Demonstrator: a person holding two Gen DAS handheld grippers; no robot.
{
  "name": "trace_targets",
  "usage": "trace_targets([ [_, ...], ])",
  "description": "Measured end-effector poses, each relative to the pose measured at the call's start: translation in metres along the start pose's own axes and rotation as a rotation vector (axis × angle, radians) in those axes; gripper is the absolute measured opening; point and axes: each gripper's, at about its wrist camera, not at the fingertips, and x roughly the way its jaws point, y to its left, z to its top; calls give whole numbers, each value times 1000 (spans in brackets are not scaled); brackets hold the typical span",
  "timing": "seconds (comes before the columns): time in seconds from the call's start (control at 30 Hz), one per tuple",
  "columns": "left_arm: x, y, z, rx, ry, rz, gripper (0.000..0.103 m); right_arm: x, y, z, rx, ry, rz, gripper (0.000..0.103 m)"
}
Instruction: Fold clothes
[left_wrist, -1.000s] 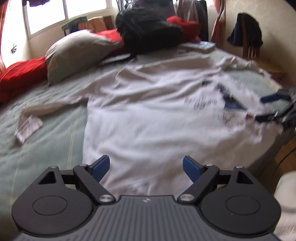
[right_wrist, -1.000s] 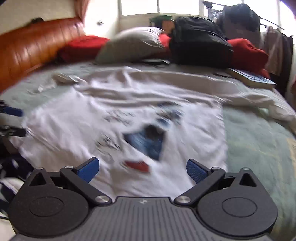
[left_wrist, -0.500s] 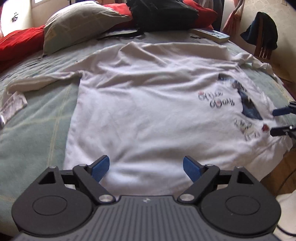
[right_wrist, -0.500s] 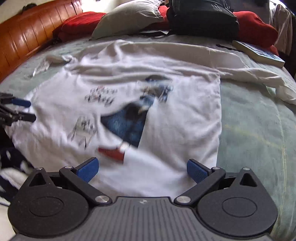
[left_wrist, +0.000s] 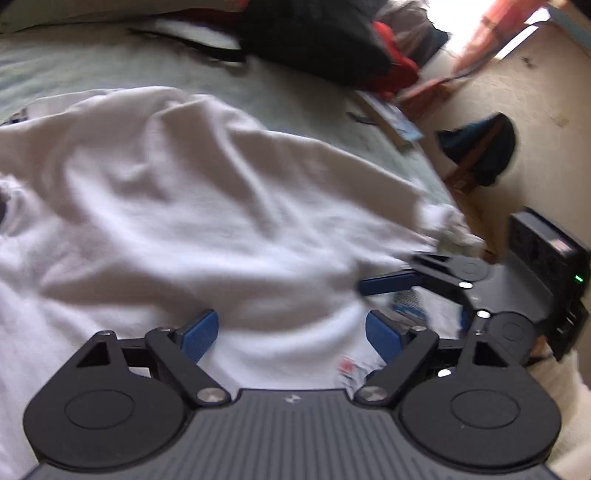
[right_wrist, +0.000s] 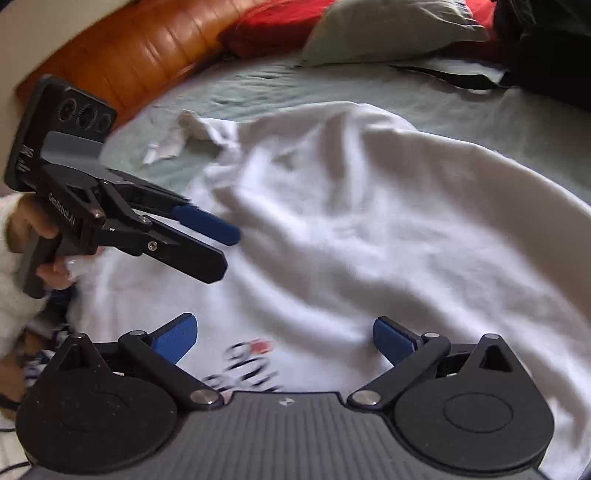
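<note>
A white T-shirt (left_wrist: 207, 206) with a printed front lies rumpled on the green bed sheet (right_wrist: 258, 85); a bit of its print (right_wrist: 251, 358) shows near the hem. My left gripper (left_wrist: 291, 332) hovers low over the shirt's near edge, open, nothing between its blue pads. My right gripper (right_wrist: 284, 338) is also open and empty over the same edge. The two are close together: the right gripper's blue finger (left_wrist: 388, 283) shows at the right of the left wrist view. A hand holds the left gripper (right_wrist: 229, 251) at the left of the right wrist view.
A black bag (left_wrist: 314, 40), a grey pillow (right_wrist: 391, 29) and a red cushion (right_wrist: 273, 33) sit at the head of the bed by the brown headboard (right_wrist: 129, 55). A book (left_wrist: 391, 122) lies near the bed's right edge. Beyond it stands a chair (left_wrist: 480, 155) draped with dark clothing.
Both grippers have dropped lower and closer over the shirt's near edge and drawn toward each other. Each now sees the other close by. Both stayed open.
</note>
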Motion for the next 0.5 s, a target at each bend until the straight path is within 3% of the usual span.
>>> trace_targets([
  [0.2,9,32,27,-8,-156,150,86,12,-32,22,-39,-73,-217,103],
  [0.27,6,32,30,13,-165,196,85,17,-48,27,-20,-76,-269,103],
  [0.4,-2,29,36,58,-172,287,85,10,-63,35,36,-96,-310,103],
  [0.47,-15,14,29,131,-169,278,86,0,-58,37,67,-97,-297,103],
  [0.5,-21,6,24,176,-157,236,86,-5,-52,35,58,-99,-242,103],
])
